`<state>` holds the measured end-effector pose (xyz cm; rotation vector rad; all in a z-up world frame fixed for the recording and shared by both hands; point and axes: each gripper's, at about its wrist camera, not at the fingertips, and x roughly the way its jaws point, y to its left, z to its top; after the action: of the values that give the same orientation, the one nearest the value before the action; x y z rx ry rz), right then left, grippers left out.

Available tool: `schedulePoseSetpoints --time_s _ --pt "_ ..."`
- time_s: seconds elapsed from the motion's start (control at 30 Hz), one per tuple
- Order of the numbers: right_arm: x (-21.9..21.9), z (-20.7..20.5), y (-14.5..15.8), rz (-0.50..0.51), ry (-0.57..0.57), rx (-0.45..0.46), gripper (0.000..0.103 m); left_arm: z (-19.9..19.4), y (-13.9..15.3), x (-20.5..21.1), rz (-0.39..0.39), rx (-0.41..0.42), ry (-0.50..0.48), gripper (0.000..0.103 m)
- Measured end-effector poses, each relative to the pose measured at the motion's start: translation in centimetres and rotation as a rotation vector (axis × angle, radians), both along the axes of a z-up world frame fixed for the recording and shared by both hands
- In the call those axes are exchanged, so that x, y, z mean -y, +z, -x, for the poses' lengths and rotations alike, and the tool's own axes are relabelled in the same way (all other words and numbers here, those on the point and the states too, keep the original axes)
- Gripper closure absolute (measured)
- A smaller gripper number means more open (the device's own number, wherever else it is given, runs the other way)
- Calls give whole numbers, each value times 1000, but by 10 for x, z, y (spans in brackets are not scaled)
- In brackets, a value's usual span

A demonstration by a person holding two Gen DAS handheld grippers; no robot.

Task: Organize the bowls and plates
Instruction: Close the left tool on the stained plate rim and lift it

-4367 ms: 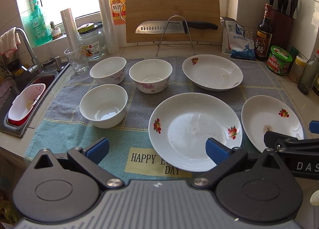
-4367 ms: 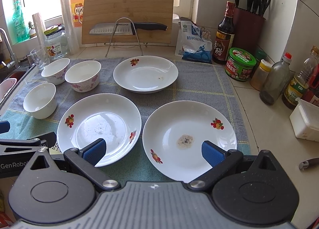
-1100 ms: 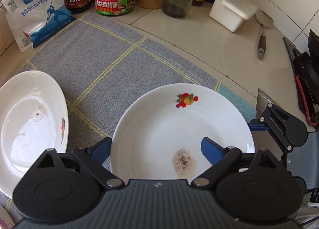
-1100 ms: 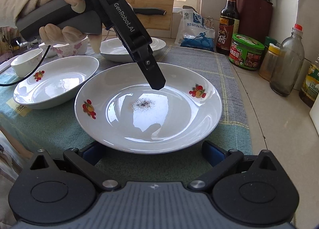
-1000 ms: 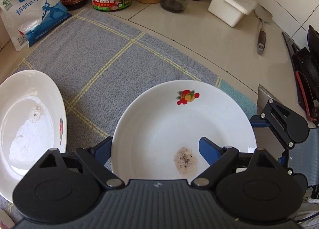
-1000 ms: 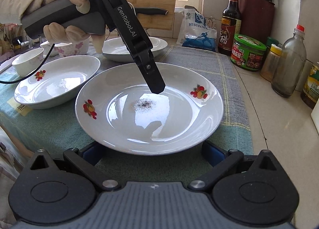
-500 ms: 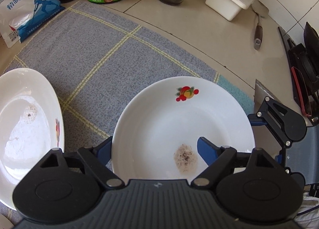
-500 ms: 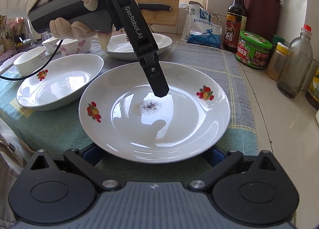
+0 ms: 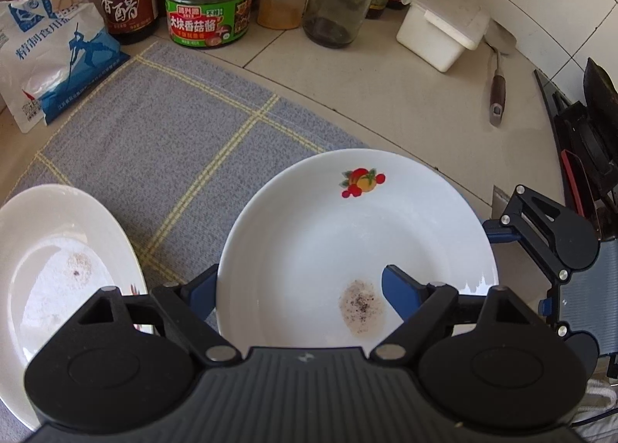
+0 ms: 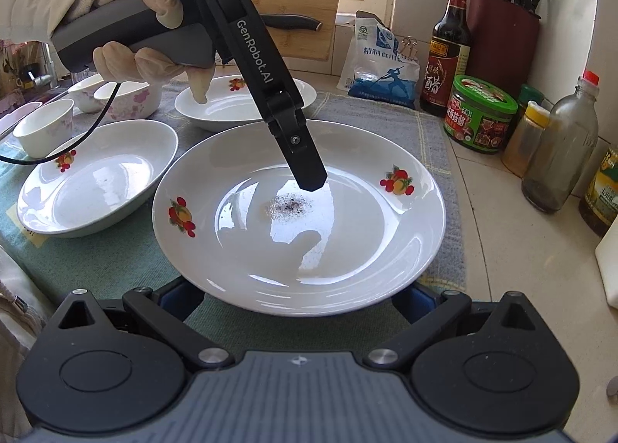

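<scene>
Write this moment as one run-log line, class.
task: organize plates and bowls | left hand-held gripper: open, astride speckled plate rim | right hand-held gripper: open, at same plate's near rim

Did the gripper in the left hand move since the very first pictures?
Yes. The left gripper went from beside the left plate rightward to over the spotted plate, nearer the green jar.

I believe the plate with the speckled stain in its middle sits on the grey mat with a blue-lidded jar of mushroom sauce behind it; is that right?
Not quite: the jar's lid is green, not blue, as the right wrist view shows. The rest holds: the stained plate sits on the grey mat, with the jar behind it.
</scene>
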<state>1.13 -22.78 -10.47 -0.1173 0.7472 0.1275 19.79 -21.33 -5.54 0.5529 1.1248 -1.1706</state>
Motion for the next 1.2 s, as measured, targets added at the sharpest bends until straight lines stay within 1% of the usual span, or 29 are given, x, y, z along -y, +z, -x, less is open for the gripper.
schedulePoseSetpoints --time_s 0.17,0.37,0.53,0.77,0.83,0.97,1.2 --pt "15 -17 2 24 -11 11 0 -13 5 15 27 26 -1 17" --pt "33 -33 -1 24 -32 17 0 -33 1 36 45 25 4 17" --pt "45 -46 -6 18 -48 3 0 -42 -3 49 50 35 0 17" --pt "55 -58 -11 1 -68 -14 0 -55 -10 58 56 27 6 17" --pt "57 -60 -13 1 -76 -13 0 -56 -11 60 57 38 6 17" --pt "59 -62 -15 -16 -95 -17 0 -61 -13 63 61 41 13 17" --pt "61 -63 -18 -14 -105 -18 0 -66 -20 67 55 41 18 17"
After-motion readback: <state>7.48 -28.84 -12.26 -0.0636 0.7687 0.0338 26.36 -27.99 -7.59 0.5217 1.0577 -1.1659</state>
